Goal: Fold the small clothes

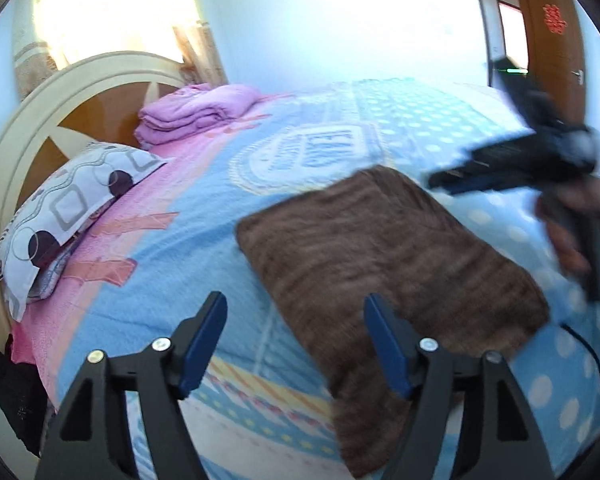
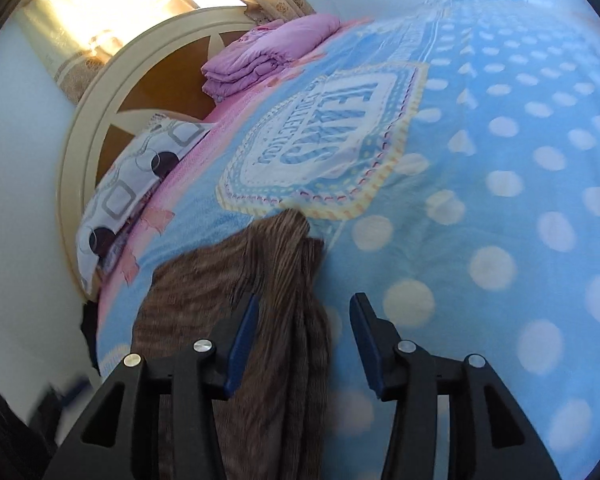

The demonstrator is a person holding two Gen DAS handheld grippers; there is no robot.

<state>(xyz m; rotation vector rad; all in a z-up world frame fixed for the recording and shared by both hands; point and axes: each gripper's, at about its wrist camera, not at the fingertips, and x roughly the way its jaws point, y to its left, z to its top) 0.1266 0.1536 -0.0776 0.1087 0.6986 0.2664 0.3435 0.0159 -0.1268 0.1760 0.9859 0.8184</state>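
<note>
Left tool [image 1: 294, 306]: jaws wide apart at the bottom of the left wrist view, nothing between them, only bed cover showing in the gap. Its right finger overlaps the near edge of the brown cloth [image 1: 384, 256] in the frame; contact cannot be told.

Right tool [image 2: 304, 308]: jaws partly apart at the bottom of the right wrist view, not gripping. Cloth [image 2: 260, 280] lies under and past its left finger, bunched into long folds, running from bottom centre up to mid frame. In the left wrist view the right tool [image 1: 440, 180] is a blurred dark shape at the right edge, tips over the cloth's far corner, with a hand [image 1: 576, 224] on its grip.

Cloth lies flat on the bed [image 1: 160, 280], centre right of the left view, on a blue dotted cover. Pillow [image 1: 72, 204] at left, folded purple blanket [image 1: 196, 112] upper left by the headboard [image 1: 40, 120]. Door [image 1: 552, 48] upper right.
</note>
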